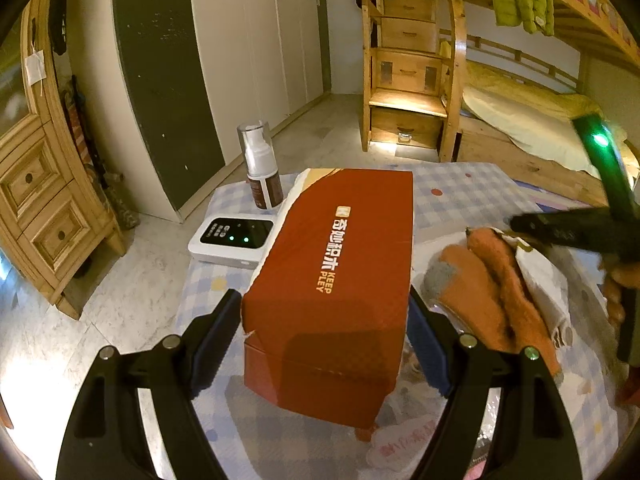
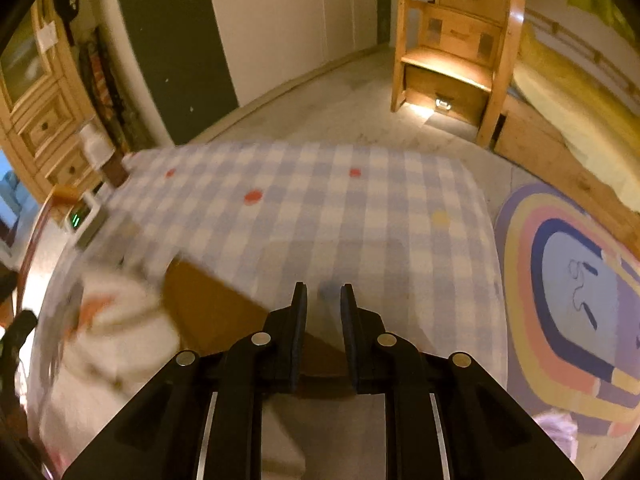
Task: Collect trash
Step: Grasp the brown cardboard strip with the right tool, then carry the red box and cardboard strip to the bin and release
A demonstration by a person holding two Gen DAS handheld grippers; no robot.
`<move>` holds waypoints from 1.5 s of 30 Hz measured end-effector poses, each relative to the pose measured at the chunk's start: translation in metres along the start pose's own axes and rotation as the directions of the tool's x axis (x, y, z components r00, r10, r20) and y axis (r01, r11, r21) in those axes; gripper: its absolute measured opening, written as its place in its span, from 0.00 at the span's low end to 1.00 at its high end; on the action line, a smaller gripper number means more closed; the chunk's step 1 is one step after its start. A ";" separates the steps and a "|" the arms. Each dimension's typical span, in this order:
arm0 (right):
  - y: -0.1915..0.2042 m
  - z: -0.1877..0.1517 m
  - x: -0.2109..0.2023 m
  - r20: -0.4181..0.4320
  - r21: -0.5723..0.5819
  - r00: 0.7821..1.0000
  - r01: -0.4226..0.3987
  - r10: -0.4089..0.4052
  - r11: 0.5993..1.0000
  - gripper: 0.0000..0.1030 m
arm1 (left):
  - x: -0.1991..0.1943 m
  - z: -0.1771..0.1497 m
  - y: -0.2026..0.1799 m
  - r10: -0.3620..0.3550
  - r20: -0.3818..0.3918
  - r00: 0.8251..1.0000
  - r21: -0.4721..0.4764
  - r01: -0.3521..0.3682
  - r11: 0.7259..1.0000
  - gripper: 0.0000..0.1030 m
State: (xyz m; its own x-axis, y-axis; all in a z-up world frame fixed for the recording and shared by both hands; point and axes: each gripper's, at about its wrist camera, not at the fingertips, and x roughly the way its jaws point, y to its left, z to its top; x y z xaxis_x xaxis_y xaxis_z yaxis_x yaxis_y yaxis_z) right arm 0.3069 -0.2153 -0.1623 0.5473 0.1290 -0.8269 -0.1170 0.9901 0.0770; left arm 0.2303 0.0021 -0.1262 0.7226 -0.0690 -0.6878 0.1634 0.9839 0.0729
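Holding the red carton (image 1: pixel 332 248) across its width with the left gripper (image 1: pixel 324 296), spread wide, pads apparently pressed flat on both long sides near the front end. Sits low over the checked tablecloth (image 2: pixel 320 200), front end seemingly raised a little, far end close beside a white device (image 1: pixel 232 240) and a spray bottle (image 1: pixel 260 168).

Looks like thin printed cardboard, torn at the near left corner: probably light, likely empty, stiff along the edges but easily dented on the broad faces. Smooth, slightly glossy skin, so prone to slide between the pads if tilted steeply. Best taken as now, across the narrow width and close to an end, where the folded end panel braces the walls. Squeeze only enough to hold; avoid the torn corner, likely to buckle or rip further. Carry level, since one end hangs far out beyond the pads and could swing.

Showing the right gripper (image 2: pixel 323 287) drawn nearly together, a narrow slit left, nothing in it, pointed down at bare cloth. Lying to the carton's right: a white wrapper (image 1: pixel 540 280), soft and crinkly, beside orange gloves (image 1: pixel 492 280); pinch a raised fold of the wrapper, not the gloves.
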 end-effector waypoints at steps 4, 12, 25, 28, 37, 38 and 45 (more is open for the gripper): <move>-0.002 -0.033 -0.018 -0.021 0.031 1.000 -0.023 0.023 0.999 0.19 | -0.004 -0.002 -0.004 -0.013 -0.006 1.000 0.000 0.013 1.000 0.75; -0.006 -0.058 -0.060 0.076 0.033 0.997 -0.036 0.034 0.999 0.48 | -0.013 -0.006 -0.008 -0.007 -0.009 1.000 -0.001 0.007 1.000 0.75; 0.034 -0.058 -0.041 0.063 -0.119 0.994 -0.079 0.087 0.990 0.60 | -0.016 -0.010 -0.010 -0.002 -0.016 1.000 -0.002 0.002 1.000 0.75; 0.041 -0.063 -0.033 0.040 -0.143 0.998 -0.050 0.057 0.988 0.57 | -0.016 -0.011 -0.009 -0.003 -0.017 1.000 -0.003 0.003 1.000 0.75; 0.020 -0.067 -0.053 0.081 -0.049 0.993 -0.085 0.089 0.995 0.52 | -0.020 -0.014 -0.011 -0.009 -0.013 1.000 -0.009 0.009 1.000 0.75; 0.014 -0.067 -0.055 0.085 -0.025 0.992 -0.094 0.096 0.995 0.52 | -0.022 -0.015 -0.011 -0.012 -0.012 1.000 -0.011 0.012 1.000 0.75; 0.002 -0.073 -0.078 0.129 0.015 0.988 -0.087 0.084 0.996 0.51 | -0.044 -0.014 -0.016 -0.043 0.000 0.999 -0.017 0.043 0.999 0.75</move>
State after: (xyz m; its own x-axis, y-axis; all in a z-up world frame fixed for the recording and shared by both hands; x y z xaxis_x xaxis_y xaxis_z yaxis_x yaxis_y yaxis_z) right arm 0.2031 -0.2269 -0.1385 0.6380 0.2179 -0.7385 -0.1514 0.9759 0.1571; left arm 0.1866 -0.0088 -0.1076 0.7150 -0.1112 -0.6902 0.1825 0.9827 0.0307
